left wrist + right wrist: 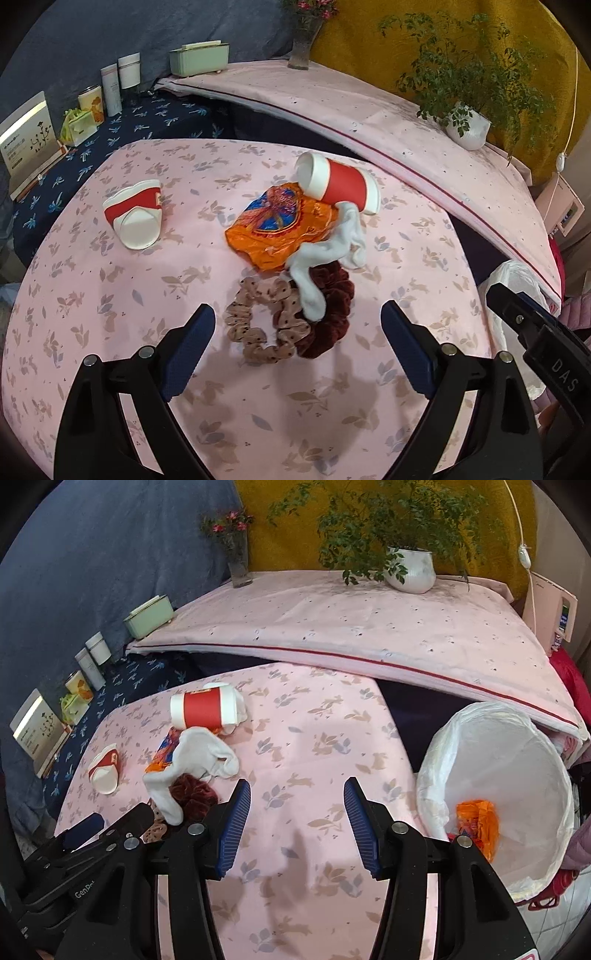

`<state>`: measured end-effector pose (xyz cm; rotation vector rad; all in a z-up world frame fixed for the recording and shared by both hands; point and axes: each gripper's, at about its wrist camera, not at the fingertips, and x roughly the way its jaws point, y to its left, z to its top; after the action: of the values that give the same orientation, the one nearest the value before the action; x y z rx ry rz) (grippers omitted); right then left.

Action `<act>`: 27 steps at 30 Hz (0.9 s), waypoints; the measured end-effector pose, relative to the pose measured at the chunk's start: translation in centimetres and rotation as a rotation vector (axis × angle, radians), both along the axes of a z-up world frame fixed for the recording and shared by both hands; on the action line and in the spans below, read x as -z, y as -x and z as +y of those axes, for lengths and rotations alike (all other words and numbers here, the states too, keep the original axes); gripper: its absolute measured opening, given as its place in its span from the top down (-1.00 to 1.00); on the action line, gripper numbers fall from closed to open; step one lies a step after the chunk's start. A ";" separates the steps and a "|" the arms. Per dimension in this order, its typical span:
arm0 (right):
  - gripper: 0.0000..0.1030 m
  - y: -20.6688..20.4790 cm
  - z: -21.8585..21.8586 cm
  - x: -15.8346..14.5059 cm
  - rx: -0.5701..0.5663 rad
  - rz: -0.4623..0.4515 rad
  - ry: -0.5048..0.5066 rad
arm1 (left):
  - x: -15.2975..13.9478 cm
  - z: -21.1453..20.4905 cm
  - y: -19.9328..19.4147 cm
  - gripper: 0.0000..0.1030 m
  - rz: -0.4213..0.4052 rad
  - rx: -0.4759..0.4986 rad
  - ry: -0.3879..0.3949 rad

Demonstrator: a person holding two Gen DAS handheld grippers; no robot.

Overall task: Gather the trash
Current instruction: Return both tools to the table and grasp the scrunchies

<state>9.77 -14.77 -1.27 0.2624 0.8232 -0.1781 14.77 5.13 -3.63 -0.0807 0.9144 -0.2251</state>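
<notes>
Left claw [297, 332] spread wide with nothing between its jaws (tilted downward); right claw [295, 825] half-spread, likewise holding nothing, low in frame.

On the worktop [110, 332], a sock [325, 258] drapes over two scrunchies [288, 317]; wrapper [280, 225] behind, bin [495, 797] right

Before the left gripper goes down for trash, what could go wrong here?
1. The sock lies across the wrapper and the scrunchies; the open left gripper hovers nearest the scrunchies and might grab those instead of trash.
2. The tipped cup rests against the wrapper and sock, so pulling either may roll it.
</notes>
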 end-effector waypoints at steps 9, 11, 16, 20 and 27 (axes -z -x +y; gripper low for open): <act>0.00 -1.9 3.5 3.0 -0.061 0.063 -0.019 | 3.0 2.2 -0.8 -0.45 0.066 0.005 -0.007; 0.00 -2.2 4.0 3.4 -0.068 0.075 -0.020 | 3.6 2.1 -1.0 -0.44 0.077 0.018 -0.003; 0.00 -2.9 4.7 4.2 -0.083 0.099 -0.021 | 5.0 1.7 -1.2 -0.27 0.102 0.062 -0.001; 0.00 -3.5 5.1 4.8 -0.093 0.117 -0.028 | 5.7 1.6 -1.5 0.22 0.127 0.093 0.005; 0.03 -4.9 6.5 5.8 -0.124 0.142 -0.053 | 5.4 3.8 -1.8 0.73 0.142 0.075 0.057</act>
<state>14.63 -8.31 -7.08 0.2495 0.9829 -0.0592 16.56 8.91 -9.01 -0.1168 1.0539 -0.3182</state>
